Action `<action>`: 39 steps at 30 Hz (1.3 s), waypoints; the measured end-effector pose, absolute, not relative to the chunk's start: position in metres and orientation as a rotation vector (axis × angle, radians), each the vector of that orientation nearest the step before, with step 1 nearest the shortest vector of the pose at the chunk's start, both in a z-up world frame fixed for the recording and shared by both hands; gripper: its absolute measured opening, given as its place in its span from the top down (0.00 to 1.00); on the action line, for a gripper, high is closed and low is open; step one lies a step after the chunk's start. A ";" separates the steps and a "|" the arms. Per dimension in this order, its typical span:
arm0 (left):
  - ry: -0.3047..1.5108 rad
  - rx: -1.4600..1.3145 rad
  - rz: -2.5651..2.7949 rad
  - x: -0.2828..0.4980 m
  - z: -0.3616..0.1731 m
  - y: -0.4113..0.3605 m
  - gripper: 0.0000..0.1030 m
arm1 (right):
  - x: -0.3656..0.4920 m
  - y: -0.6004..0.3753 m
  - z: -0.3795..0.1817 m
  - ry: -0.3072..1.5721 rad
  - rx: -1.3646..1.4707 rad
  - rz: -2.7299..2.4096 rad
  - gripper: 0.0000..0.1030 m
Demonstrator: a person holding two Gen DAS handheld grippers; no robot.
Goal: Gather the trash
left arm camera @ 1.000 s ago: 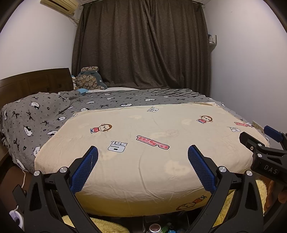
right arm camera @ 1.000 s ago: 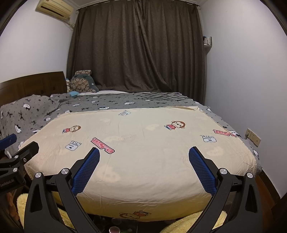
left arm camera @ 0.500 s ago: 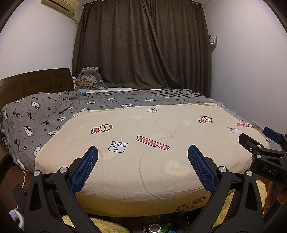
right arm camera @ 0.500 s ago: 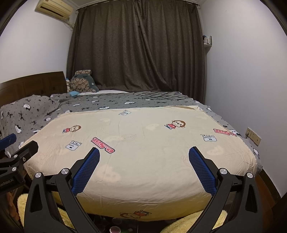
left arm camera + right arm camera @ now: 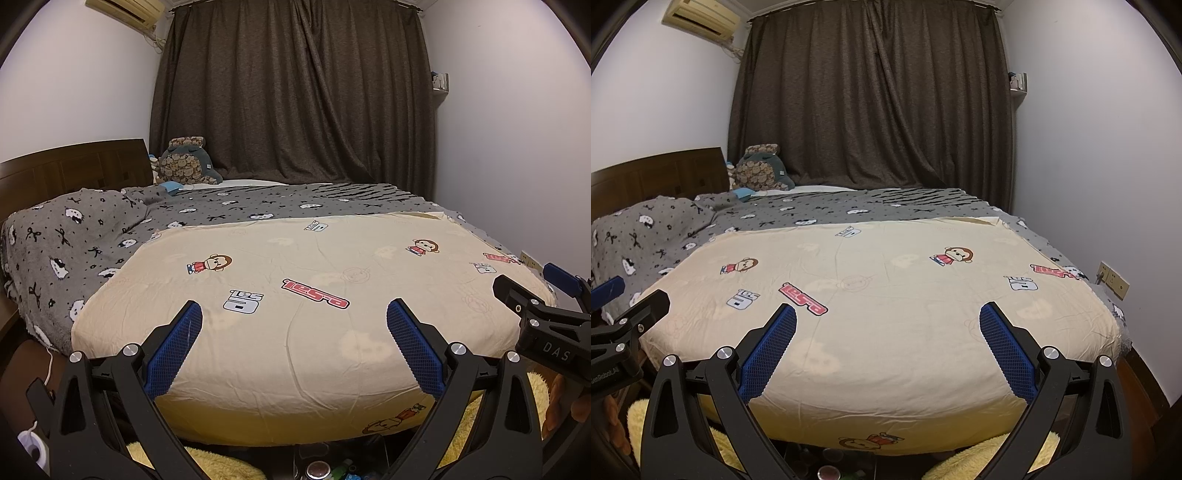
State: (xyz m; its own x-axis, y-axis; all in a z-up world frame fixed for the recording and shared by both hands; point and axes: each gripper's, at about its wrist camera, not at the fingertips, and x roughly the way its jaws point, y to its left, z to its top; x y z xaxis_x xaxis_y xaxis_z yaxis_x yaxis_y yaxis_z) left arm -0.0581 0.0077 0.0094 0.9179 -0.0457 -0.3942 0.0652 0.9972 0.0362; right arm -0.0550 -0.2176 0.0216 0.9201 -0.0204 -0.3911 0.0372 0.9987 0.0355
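1. Left tool (image 5: pixel 294 334): we hold it level at the foot of the bed, blue pads spread wide apart, nothing between them.

2. Right tool (image 5: pixel 887 338): same attitude, pads wide apart and empty. It sits to the right of the left tool, the two close beside each other; each shows at the edge of the other's view.

3. Trash (image 5: pixel 334 472): small items on the floor, low at the bottom edge of both views, directly beneath and between our tools. We make out a round cap or can top (image 5: pixel 826 472) and some coloured bits. Too cropped to name each piece or to read any long axis. We judge neither tool clearly nearer; the pile lies below both, so the coming move calls for tipping the tools downward, not reaching forward.

4. Yellow fleece (image 5: pixel 964 463): fluffy, on either side of the trash, below the bed's edge.

5. Cream sheet (image 5: pixel 314 258): cartoon-printed, covering the near half of the bed; no trash visible on it.

6. Grey blanket (image 5: pixel 74 236): patterned, beyond and to the left.

7. Plush toy (image 5: pixel 186 162): by the headboard.

8. Dark curtain (image 5: pixel 295 92): back wall.
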 end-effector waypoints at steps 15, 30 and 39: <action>0.401 0.048 -0.054 -0.058 0.009 0.006 0.08 | -0.056 -0.217 0.022 0.402 0.049 -0.033 0.03; 0.399 0.065 -0.032 -0.058 0.009 0.000 0.08 | -0.056 -0.217 0.022 0.405 0.046 -0.032 0.03; 0.394 0.054 -0.044 -0.060 0.012 -0.002 0.08 | -0.054 -0.216 0.021 0.409 0.042 -0.036 0.03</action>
